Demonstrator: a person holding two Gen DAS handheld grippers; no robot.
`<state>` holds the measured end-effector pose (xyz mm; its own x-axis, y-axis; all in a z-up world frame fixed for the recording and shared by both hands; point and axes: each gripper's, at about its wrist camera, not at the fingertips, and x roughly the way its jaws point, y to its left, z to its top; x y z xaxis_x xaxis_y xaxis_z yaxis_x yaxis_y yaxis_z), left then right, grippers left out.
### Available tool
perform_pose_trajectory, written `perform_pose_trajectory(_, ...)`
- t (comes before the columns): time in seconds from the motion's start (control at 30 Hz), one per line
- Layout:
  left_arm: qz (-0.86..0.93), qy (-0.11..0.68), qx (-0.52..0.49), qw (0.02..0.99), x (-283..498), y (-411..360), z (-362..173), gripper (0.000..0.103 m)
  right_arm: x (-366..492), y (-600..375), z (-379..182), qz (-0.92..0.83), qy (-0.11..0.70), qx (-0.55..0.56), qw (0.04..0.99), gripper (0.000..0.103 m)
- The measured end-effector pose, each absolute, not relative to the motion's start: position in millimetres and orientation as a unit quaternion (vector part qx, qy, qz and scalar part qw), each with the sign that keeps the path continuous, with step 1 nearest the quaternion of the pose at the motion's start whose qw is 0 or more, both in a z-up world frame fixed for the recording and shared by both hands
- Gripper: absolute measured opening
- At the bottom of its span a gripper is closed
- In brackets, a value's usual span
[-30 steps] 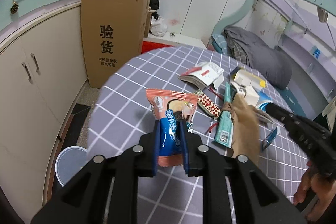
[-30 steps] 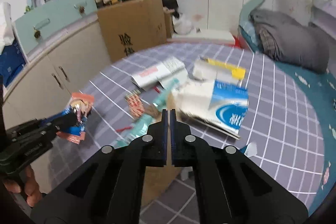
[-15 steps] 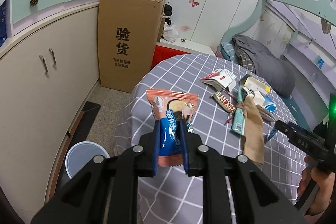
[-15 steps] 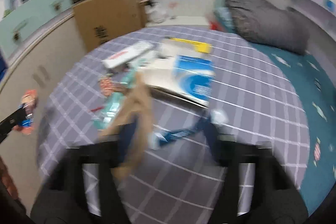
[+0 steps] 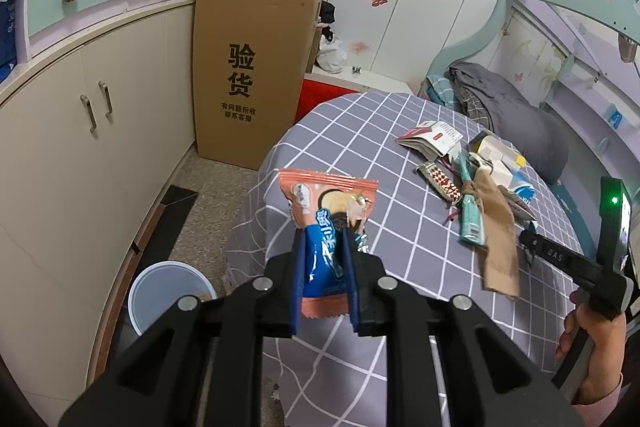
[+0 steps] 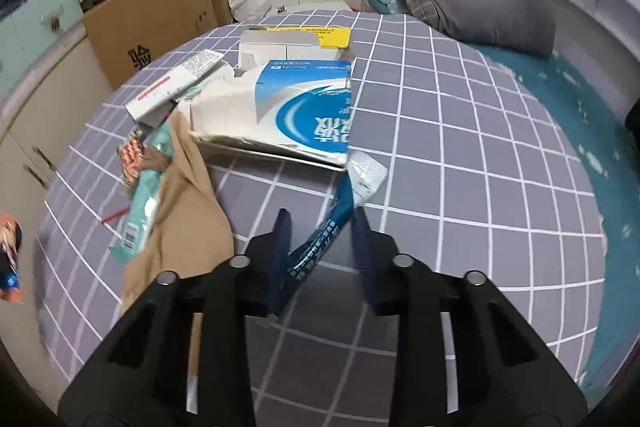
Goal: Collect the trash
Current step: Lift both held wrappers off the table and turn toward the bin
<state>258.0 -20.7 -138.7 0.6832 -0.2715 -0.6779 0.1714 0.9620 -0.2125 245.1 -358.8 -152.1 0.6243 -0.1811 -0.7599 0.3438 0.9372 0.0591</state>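
right gripper (image 6: 320, 223) lowered, fingers closing around blue wrapper (image 6: 320, 239), previously shut

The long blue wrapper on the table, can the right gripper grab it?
Probably yes. The right gripper already straddles the blue wrapper, its jaws closing with nothing in between; the tan cloth lies off to one side.

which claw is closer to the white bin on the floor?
Left. The left claw, gripping a snack packet, hangs past the table edge above the white bin. The right claw is over the table, closing around a blue wrapper.
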Motion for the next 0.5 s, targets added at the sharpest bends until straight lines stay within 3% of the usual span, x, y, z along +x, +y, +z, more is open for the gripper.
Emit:
perform_pose_trajectory(0.1,-0.118,0.381,-0.071,0.914,257,-19,-141,0.017,237,-367,-152,-0.138,0.403,0.113,0.897,0.011)
perform_pose_trajectory(0.5,-0.14,0.377,-0.088,0.911,243,-16,-140,0.017,173,-358,-126,-0.083,0.331,0.165,0.926,0.008)
